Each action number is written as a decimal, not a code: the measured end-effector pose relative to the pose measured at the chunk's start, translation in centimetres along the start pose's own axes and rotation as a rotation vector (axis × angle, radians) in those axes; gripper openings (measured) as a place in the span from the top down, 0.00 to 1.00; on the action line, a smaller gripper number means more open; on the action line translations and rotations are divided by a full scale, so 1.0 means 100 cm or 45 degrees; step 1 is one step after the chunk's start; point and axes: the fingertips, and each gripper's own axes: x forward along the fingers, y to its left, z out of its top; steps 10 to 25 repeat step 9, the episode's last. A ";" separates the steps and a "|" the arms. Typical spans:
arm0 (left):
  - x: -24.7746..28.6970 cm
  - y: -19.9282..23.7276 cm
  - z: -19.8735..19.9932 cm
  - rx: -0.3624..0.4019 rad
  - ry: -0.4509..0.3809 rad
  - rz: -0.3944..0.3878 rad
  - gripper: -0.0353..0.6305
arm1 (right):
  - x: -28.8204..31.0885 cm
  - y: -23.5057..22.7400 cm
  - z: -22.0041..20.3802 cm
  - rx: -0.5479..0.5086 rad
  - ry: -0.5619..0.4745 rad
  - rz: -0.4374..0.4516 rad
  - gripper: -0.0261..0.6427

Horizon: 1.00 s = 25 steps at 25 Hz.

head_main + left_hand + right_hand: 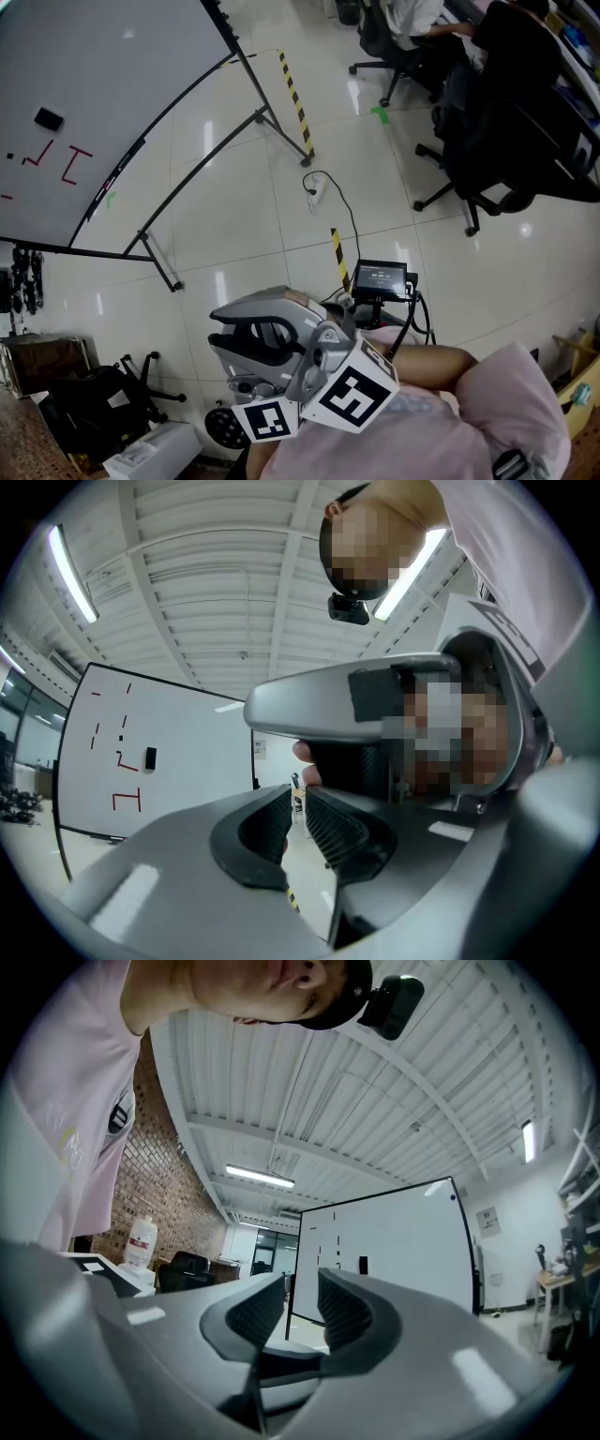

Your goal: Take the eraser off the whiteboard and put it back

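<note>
the eraser [48,118] sticks on the whiteboard [122,66], well away from both grippers. it looks small and light, so pinch its long sides. the left gripper [298,803] fingers are shut, the right gripper [300,1307] fingers a little apart, both empty.

bright ceiling strip lights [259,1177], glare on floor [253,216], fisheye edges

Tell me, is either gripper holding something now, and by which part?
Nothing is held. The left gripper is shut on nothing; the right gripper is open and empty. The eraser sits on the whiteboard, away from both.
</note>
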 end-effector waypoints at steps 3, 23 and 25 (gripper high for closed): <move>0.002 0.002 -0.002 0.012 0.011 0.014 0.90 | 0.002 -0.002 -0.003 0.000 0.008 0.015 0.79; 0.008 0.006 -0.007 0.010 0.037 0.030 0.89 | 0.007 -0.007 -0.007 0.024 0.013 0.030 0.79; 0.008 0.006 -0.007 0.010 0.037 0.030 0.89 | 0.007 -0.007 -0.007 0.024 0.013 0.030 0.79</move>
